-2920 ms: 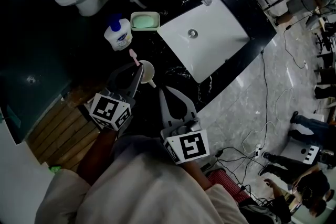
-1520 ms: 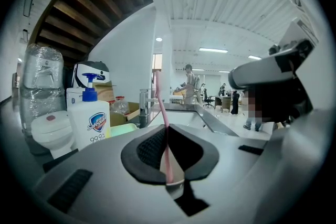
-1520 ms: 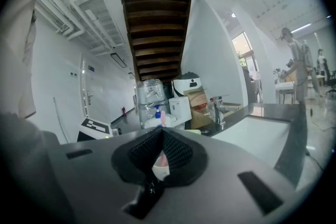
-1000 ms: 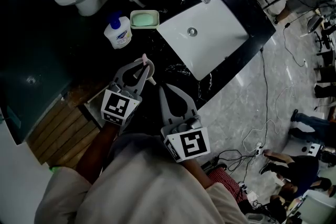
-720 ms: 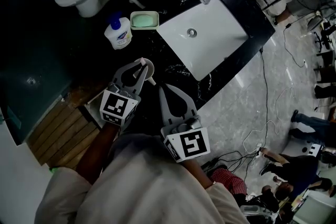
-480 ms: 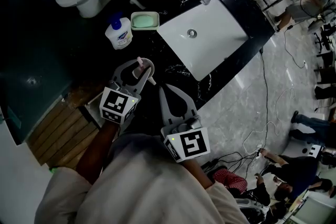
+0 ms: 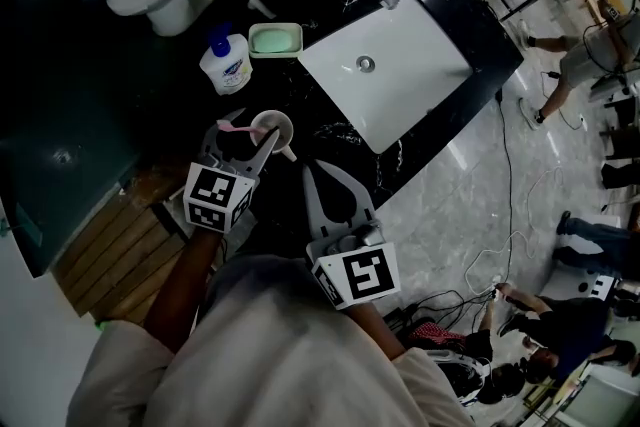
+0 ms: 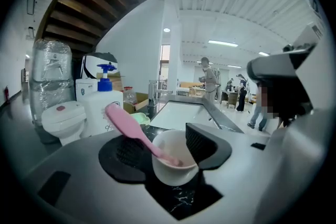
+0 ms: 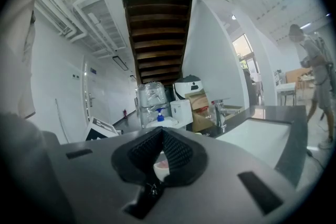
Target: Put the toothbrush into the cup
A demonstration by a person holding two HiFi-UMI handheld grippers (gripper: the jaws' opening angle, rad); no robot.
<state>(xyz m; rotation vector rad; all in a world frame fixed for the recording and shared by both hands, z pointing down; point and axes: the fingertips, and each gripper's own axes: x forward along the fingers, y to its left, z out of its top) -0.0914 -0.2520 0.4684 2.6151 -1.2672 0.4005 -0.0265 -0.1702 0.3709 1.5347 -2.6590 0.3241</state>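
Release step: the left gripper has just been opening and now stands spread on either side of the cup on the table, pads clear of it. The pink toothbrush has one end in the cup and the other leaning out over the rim on the cup's left. The right gripper sits near the cup, jaws pressed together on nothing. Task looks all but done; next the left gripper should back straight off without catching the leaning brush or tipping the cup.
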